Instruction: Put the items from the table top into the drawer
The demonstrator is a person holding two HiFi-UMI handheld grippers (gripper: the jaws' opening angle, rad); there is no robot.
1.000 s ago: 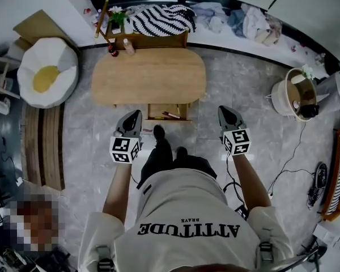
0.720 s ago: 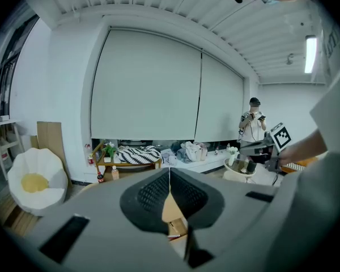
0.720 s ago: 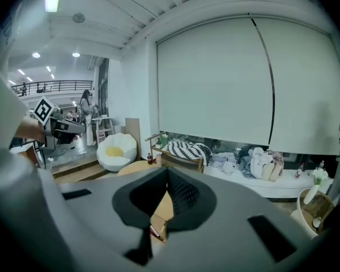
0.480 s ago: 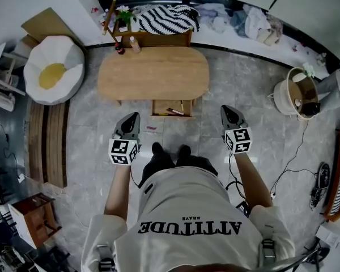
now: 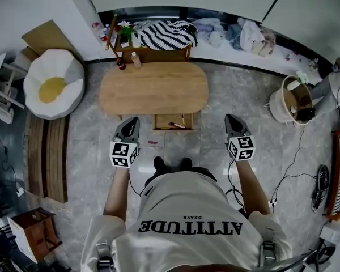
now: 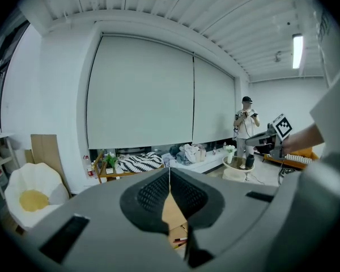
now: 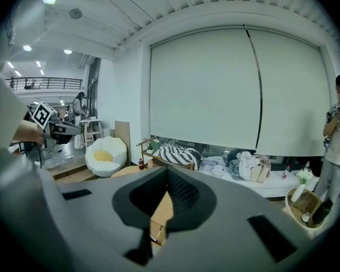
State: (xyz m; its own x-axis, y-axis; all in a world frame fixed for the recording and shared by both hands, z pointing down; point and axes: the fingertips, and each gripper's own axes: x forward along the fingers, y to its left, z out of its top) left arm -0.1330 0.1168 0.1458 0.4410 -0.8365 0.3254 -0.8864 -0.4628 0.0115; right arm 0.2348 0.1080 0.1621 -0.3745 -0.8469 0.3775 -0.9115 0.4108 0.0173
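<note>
Whole person has backed off from the table (image 5: 153,89) vs a sec ago. One shoe was up near the drawer (image 5: 163,119) then; now both shoes (image 5: 171,164) sit side by side well short of it, w/ a strip of floor (image 5: 209,135) btw the grippers and the table's near edge. Drawer hasn't changed: it's pulled out from under the middle of the near edge, and the task stuff, a few pens (image 5: 178,125) (one reddish), is lying in it. Two small bottles (image 5: 128,61) stand by the far left corner; can't tell if they're on the table or just behind it. Tiny pinkish thing (image 5: 153,143) on the floor just left of the drawer front, too small to make out.

The left gripper (image 5: 131,122) is held out in front of the person, left of the drawer, in the air. Its own view shows the pads (image 6: 156,194) pressed together w/ nothing btw them, and the pens peek thru the gap below. The right gripper (image 5: 231,118) is out on the other side, right of the drawer, also in the air. Its pads (image 7: 184,194) are closed on each other too, holding nothing.

Bg stuff: egg-shaped cushion seat (image 5: 52,84) off the table's left end, striped cushion (image 5: 165,34) behind the far edge, round basket (image 5: 292,98) well off to the right. Another person (image 6: 246,120) stands far back in the left gripper view.
</note>
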